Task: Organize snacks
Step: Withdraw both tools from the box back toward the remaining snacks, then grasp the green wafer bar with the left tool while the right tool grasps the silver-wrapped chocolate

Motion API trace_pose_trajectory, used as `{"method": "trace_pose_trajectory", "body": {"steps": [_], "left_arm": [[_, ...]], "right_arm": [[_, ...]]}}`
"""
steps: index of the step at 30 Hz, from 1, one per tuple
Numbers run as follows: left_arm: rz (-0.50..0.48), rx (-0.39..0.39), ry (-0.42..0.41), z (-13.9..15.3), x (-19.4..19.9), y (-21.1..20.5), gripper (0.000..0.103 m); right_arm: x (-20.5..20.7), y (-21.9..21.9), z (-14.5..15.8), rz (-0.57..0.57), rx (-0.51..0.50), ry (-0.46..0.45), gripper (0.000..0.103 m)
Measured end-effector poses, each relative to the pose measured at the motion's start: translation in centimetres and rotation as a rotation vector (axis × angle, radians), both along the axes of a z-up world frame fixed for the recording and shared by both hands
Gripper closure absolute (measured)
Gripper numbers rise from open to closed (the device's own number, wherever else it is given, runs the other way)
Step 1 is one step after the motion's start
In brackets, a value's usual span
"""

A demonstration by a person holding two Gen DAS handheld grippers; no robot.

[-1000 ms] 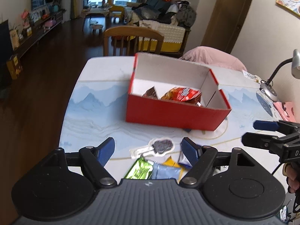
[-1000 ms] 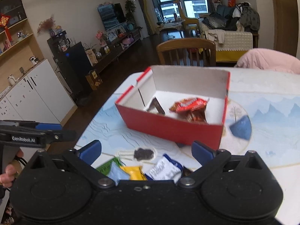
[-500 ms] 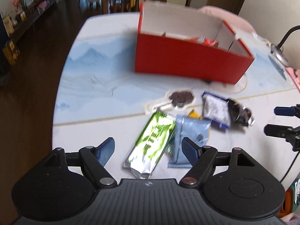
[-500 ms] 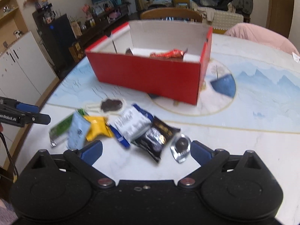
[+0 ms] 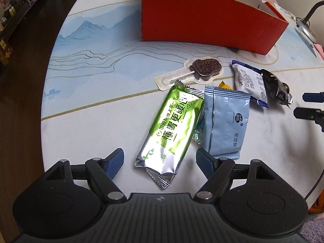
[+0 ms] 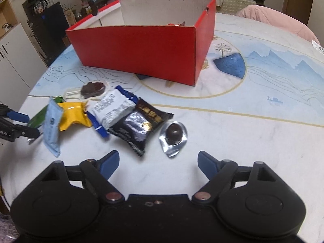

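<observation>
Both spread: left hand-held gripper (image 5: 160,160) straddles green packet (image 5: 174,125) (perhaps untouched); right hand-held gripper (image 6: 158,162) closing, empty.

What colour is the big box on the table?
The box is red outside and white inside, clearest in the right wrist view.

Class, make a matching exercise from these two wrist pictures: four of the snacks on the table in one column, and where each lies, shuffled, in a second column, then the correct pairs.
Things
1. green foil packet
2. round chocolate ball in clear wrap
3. chocolate lollipop in clear plastic
4. yellow wrapper

Places
A. nearest the red cardboard box
B. partly tucked under the pale blue packet
C. between the left gripper's fingers
D. alone, beside the black packet

Pairs: 1-C, 2-D, 3-A, 4-B
</observation>
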State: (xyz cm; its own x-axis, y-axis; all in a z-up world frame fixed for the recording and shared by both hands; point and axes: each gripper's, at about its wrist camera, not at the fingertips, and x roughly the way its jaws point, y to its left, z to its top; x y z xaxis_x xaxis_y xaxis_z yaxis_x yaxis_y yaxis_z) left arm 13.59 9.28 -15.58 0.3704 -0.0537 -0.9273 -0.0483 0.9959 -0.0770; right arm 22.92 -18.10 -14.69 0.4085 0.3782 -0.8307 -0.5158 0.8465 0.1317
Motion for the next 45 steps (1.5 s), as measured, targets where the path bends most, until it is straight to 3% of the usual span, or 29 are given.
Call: {"method": "trace_pose_trajectory", "body": {"steps": [7, 11, 16, 24, 34, 36, 38, 45], "left_arm": [[0.02, 0.015, 0.012, -0.5, 0.6, 0.2, 0.025], [0.029, 0.01, 0.01, -0.6, 0.8, 0.1, 0.025], [0.029, 0.017, 0.004, -0.6, 1.0, -0.1, 0.025], [0.007, 0.077, 0.008, -0.8, 1.4, -0.7, 0.026], [-0.007, 0.078, -0.014, -0.4, 1.4, -1.6, 0.051], [-0.01, 0.079, -0.015, -0.3, 1.4, -1.7, 0.052], [-0.001, 0.076, -0.011, -0.2, 1.3, -1.7, 0.053], [0.071, 0.017, -0.018, 0.4, 0.8, -1.2, 0.055]], "right_arm": [[1.4, 0.1, -0.8, -0.016, -0.021, -0.004, 0.028], [1.6, -0.6, -0.1, -0.002, 0.024, 0.005, 0.028], [2.5, -1.3, -0.8, -0.062, -0.009, -0.004, 0.028], [2.3, 0.9, -1.6, -0.009, -0.075, -0.04, 0.033], [2.0, 2.0, -1.7, 0.027, -0.094, -0.098, 0.051], [1.9, 2.0, -1.7, 0.023, -0.085, -0.099, 0.055], [2.0, 2.0, -1.7, 0.018, -0.085, -0.106, 0.066], [1.9, 1.6, -1.6, -0.043, -0.067, -0.092, 0.068]]}}
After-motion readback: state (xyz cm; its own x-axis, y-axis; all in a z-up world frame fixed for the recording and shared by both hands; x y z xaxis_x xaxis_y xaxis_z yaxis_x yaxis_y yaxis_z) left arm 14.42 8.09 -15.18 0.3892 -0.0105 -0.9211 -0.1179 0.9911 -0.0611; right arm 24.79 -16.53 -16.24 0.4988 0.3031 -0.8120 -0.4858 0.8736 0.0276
